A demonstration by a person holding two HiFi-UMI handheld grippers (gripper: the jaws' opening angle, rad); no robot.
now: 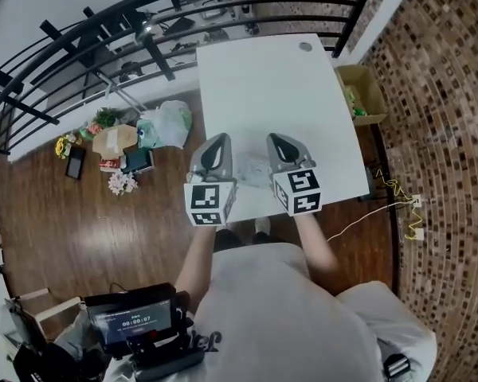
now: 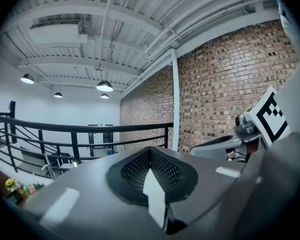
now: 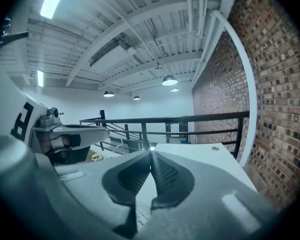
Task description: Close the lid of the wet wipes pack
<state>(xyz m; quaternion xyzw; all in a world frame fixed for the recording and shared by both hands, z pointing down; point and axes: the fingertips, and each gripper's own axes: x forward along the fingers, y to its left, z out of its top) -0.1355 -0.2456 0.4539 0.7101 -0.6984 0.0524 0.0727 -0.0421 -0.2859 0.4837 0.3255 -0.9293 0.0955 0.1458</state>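
Noted left gripper (image 2: 150, 153) and right gripper (image 3: 151, 156) over desk (image 1: 303, 94), wet wipes pack (image 1: 252, 170) between. Found both pairs of fingers pressed together, empty.

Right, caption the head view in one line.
Left hand-held gripper and right hand-held gripper, both shut, above a wipes pack on a table.

Your shirt (image 1: 287, 309): pale grey, short sleeves, dark script lettering. Your left gripper (image 1: 217, 146) and right gripper (image 1: 277, 144): grey shells, black meshed pads (image 2: 165, 171), each carrying a white cube (image 1: 205, 200) with black square markers.
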